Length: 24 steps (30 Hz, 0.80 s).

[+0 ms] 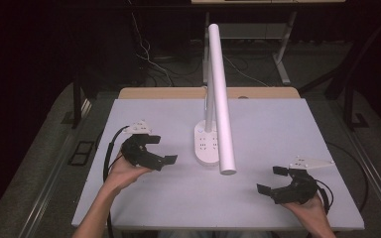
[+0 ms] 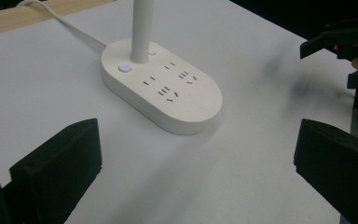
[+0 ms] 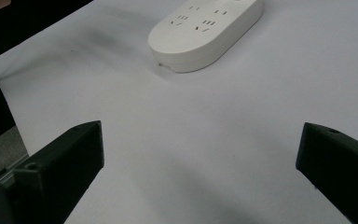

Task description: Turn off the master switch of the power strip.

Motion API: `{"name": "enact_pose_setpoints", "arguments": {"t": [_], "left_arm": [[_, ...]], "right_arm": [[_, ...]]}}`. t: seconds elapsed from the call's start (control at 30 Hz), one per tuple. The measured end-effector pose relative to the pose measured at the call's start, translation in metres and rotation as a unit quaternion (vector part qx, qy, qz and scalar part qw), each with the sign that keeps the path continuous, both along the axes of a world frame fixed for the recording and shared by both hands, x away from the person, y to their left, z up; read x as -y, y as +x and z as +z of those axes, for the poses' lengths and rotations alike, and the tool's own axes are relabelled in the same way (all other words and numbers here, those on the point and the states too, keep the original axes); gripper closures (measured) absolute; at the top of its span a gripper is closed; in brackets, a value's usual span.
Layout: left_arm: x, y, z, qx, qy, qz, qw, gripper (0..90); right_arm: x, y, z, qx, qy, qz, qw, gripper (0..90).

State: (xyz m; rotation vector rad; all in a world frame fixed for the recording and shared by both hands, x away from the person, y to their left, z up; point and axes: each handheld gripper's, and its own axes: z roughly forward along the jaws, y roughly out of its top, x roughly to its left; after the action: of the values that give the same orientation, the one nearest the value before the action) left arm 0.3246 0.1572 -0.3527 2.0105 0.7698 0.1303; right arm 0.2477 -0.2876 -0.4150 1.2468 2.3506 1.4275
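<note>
High view, lamp base [image 1: 206, 145] between left tongs [image 1: 161, 148], right tongs [image 1: 273, 179]

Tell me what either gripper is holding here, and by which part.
Nothing is held. The left gripper and the right gripper both stand open over the bare table, apart from the white lamp base with its sockets.

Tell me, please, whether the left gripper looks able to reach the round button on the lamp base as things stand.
Probably yes. The left gripper is open and faces the lamp base; bare table lies between them. The button sits beside the lamp's stem, on the gripper's near side, so nothing seems to block it.
</note>
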Motion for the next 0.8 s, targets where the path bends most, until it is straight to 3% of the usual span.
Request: {"name": "enact_pose_setpoints", "arguments": {"t": [0.23,0.8], "left_arm": [[0.006,0.014,0.007,0.001,0.017,0.000,0.9999,0.0],[0.016,0.040,0.013,-0.008,0.031,0.007,0.9995,0.2]], "right_arm": [[0.001,0.000,0.000,0.003,-0.001,0.002,1.0000,0.1],[0.002,0.000,0.001,0.004,-0.003,0.000,1.0000,0.1]]}}
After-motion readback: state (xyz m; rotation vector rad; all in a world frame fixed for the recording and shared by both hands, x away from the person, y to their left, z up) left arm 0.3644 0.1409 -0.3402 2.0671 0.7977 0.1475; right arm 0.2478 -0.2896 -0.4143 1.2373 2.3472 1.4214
